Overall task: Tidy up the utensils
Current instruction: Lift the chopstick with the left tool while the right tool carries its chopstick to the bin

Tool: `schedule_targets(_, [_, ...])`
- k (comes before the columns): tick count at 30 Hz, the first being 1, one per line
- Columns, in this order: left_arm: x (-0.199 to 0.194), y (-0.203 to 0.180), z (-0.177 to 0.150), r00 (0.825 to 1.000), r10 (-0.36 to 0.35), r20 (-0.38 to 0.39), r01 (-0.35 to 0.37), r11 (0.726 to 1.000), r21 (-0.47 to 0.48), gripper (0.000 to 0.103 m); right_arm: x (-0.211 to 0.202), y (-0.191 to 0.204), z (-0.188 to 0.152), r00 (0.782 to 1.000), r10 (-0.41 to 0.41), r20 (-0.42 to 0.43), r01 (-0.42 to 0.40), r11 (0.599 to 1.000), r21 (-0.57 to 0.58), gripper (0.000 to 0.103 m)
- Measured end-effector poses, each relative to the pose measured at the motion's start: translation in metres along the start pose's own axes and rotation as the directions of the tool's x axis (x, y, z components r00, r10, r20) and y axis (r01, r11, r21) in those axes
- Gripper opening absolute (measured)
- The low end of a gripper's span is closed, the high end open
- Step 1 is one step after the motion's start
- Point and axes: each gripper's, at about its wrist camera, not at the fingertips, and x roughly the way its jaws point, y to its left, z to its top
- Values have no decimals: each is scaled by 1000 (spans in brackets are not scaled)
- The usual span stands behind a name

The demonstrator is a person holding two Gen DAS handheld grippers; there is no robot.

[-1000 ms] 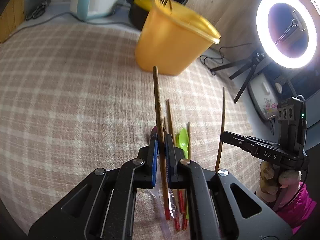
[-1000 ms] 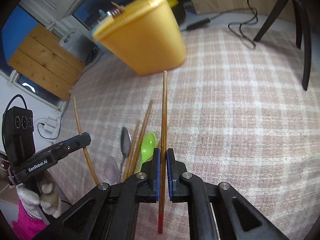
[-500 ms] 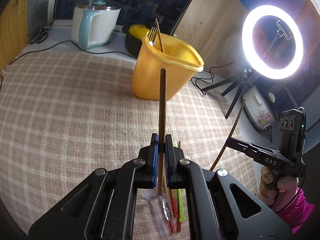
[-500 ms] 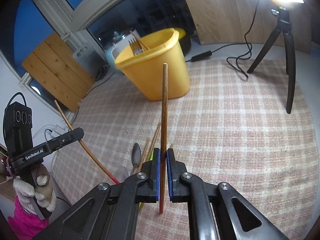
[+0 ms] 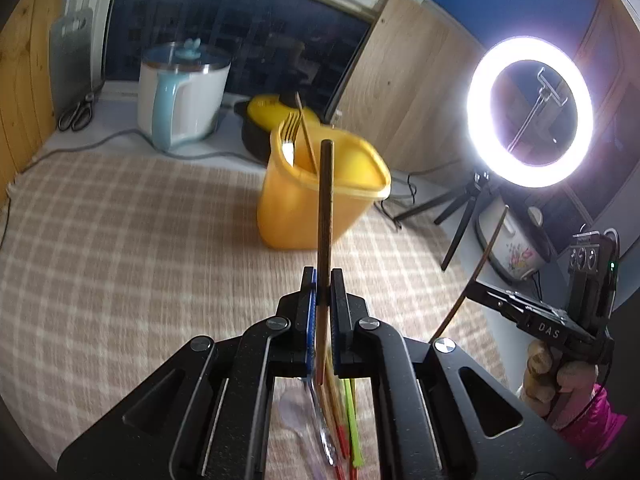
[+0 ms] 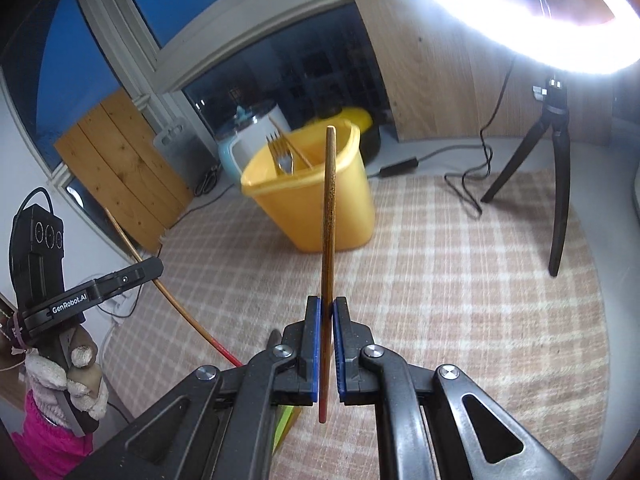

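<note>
My left gripper (image 5: 323,280) is shut on a brown chopstick (image 5: 325,208) that stands up in front of the yellow tub (image 5: 320,204). My right gripper (image 6: 327,308) is shut on another brown chopstick (image 6: 328,216), also upright, lifted above the cloth. The yellow tub (image 6: 316,196) holds a fork (image 6: 280,156) and a chopstick. Below the left gripper, more chopsticks with red ends (image 5: 338,436), a green utensil (image 5: 354,428) and a clear spoon (image 5: 296,420) lie on the checked cloth. The right gripper also shows in the left wrist view (image 5: 476,280), the left gripper in the right wrist view (image 6: 156,266).
A white and blue kettle (image 5: 180,100) and scissors (image 5: 76,114) stand on the sill behind the table. A ring light (image 5: 528,108) on a tripod (image 6: 556,184) stands at the right with cables (image 6: 468,184). A dark pot with a yellow lid (image 5: 260,120) sits behind the tub.
Both grippers have risen and tilted up, lifting their chopsticks from the pile on the cloth; the tub now appears farther and lower in both views.
</note>
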Motion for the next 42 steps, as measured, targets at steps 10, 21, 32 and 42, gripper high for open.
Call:
schedule_targets(10, [-8,-4,55,993,14,117,-18,1000,26,3,-16,13,32,995,-25,100,30,998,-48,4])
schedule_targets(21, [-2,-11,123,974,19,228,-31,998,51,3,-25,35,66,978,-50,200,74,990,-118,4])
schedule_targets(32, [24,-7,155,970,32,240,-44,998,45,3,-29,52,108,949,-66,307,120,980,-158,4])
schedule_targets(42, [48,-4,159,974,60,217,-73,996,55,3,-4,70,138,929,-90,360,172,964,-202,4])
